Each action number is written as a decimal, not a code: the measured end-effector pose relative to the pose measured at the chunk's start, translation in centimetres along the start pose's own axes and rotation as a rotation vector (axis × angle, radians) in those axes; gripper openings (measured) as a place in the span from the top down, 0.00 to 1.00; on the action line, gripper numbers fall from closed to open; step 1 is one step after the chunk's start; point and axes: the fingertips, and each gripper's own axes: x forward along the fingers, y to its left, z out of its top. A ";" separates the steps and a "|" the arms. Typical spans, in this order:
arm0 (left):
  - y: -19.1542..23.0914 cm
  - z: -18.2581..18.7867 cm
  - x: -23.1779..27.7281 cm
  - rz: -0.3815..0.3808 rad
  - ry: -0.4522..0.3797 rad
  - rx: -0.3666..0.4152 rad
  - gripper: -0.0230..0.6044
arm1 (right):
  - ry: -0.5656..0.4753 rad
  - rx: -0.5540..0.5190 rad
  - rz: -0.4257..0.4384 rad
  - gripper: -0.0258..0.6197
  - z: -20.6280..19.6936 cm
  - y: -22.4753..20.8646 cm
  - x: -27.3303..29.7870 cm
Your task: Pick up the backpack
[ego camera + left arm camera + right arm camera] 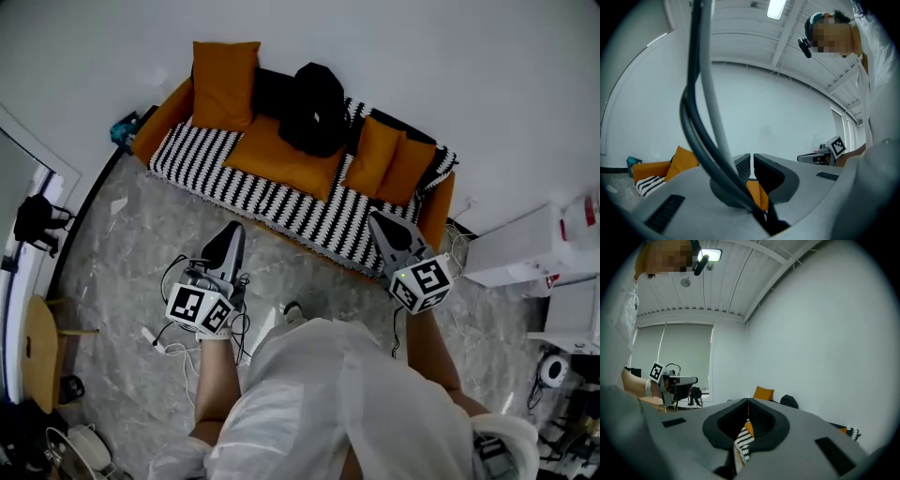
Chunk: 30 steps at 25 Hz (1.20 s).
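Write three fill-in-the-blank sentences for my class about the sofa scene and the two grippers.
1. The backpack on the sofa is ____ in colour.
2. The cushions beside it are ____.
3. The jaws of the left gripper and the right gripper are both ____.
Missing words: black; orange; shut.

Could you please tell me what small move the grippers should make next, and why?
Probably bring both forward toward the backpack. It lies at the back of the sofa between orange cushions, while the left gripper and right gripper, both shut and empty, are well short of it, out by the sofa's front edge.
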 end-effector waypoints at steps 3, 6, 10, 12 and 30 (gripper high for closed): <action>2.3 0.0 0.3 0.016 -0.008 -0.026 0.90 | 0.016 0.003 0.000 0.93 -0.2 0.1 1.7; 3.4 -0.5 0.4 0.022 -0.004 -0.035 0.90 | 0.032 -0.003 -0.005 0.93 -0.6 -0.4 3.0; 5.0 -1.4 2.3 0.026 0.003 -0.063 0.90 | 0.044 0.002 -0.010 0.93 -1.3 -1.9 5.2; 5.3 -1.8 3.8 0.017 0.013 -0.067 0.90 | 0.053 -0.001 -0.007 0.93 -1.6 -2.9 6.3; 11.9 -1.1 27.8 -0.091 0.046 -0.030 0.90 | 0.071 0.053 0.086 0.93 -1.8 -17.0 23.4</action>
